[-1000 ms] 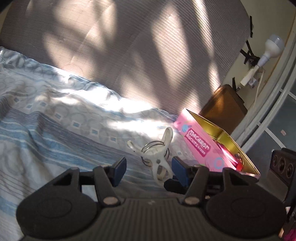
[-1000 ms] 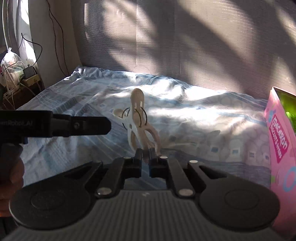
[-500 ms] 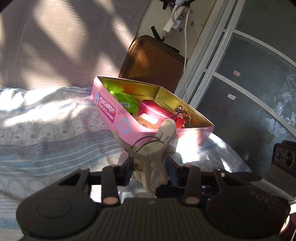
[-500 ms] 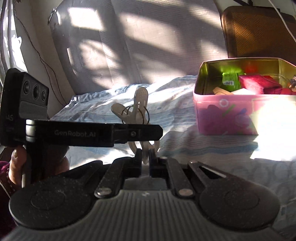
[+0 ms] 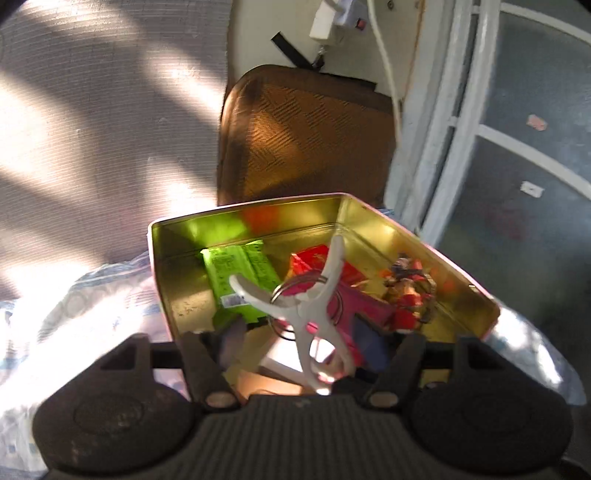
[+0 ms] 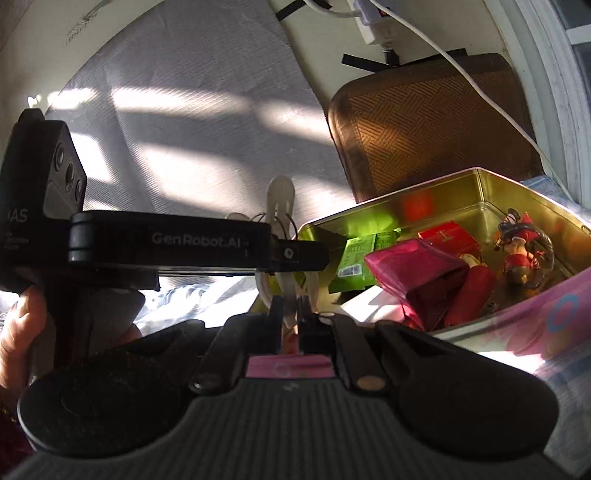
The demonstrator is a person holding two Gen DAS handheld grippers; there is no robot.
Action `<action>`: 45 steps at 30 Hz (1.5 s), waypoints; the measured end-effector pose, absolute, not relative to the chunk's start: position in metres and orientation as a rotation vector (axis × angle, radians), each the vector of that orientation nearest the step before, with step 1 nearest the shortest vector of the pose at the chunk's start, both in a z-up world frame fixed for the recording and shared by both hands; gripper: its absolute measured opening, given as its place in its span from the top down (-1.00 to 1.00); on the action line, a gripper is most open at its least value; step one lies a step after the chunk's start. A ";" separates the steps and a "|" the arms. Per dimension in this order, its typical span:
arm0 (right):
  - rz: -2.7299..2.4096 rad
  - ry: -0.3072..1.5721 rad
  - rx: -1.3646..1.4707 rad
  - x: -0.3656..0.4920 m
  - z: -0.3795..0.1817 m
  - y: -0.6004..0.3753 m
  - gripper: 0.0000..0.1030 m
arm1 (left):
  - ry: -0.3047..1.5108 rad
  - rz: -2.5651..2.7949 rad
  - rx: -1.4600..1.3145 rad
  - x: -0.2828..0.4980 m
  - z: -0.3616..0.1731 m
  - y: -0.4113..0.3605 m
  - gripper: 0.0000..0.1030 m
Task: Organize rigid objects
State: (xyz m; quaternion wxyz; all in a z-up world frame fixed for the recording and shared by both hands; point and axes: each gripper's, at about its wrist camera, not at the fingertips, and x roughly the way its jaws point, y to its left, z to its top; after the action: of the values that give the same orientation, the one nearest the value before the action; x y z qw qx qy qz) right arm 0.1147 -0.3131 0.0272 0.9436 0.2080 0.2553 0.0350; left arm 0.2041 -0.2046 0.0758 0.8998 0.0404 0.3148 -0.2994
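A white plastic clothes peg with a wire ring [image 5: 314, 306] hangs over the open pink "Macaron" tin [image 5: 476, 295]. My right gripper [image 6: 290, 310] is shut on the peg's [image 6: 280, 206] lower handle. My left gripper [image 5: 295, 339] is open around the peg, its blue pads on either side and apart from it. The tin [image 6: 554, 310] holds a green packet [image 5: 240, 280], red and magenta packets [image 6: 417, 273] and a small red figurine [image 6: 521, 251]. The left gripper's body [image 6: 166, 243] crosses the right wrist view.
The tin sits on a blue patterned bedsheet [image 5: 92, 302]. A brown woven cushion [image 5: 303, 140] stands behind it against a grey headboard [image 5: 110, 110]. A white cable and plug [image 6: 373, 22] hang on the wall; a glass door [image 5: 517, 166] is to the right.
Both grippers have carried the peg from in front of the tin to above its inside. The left gripper's jaws have opened wider around the peg.
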 end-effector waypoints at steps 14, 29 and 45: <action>-0.104 0.387 0.435 0.077 0.018 -0.344 0.38 | 0.571 -0.366 0.109 0.147 0.085 -0.181 -0.92; -0.136 0.356 0.368 -0.035 0.047 -0.307 -0.15 | 0.504 -0.287 0.098 0.043 0.080 -0.132 -0.99; -0.131 0.370 0.302 -0.068 0.065 -0.270 -0.98 | 0.543 -0.209 0.084 -0.005 0.061 -0.106 -0.99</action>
State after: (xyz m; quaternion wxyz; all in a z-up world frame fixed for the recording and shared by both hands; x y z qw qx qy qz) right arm -0.0680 -0.2705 0.0647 0.9695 0.1495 0.1831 -0.0648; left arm -0.0048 -0.1062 0.0607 0.9571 0.0413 0.2675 -0.1030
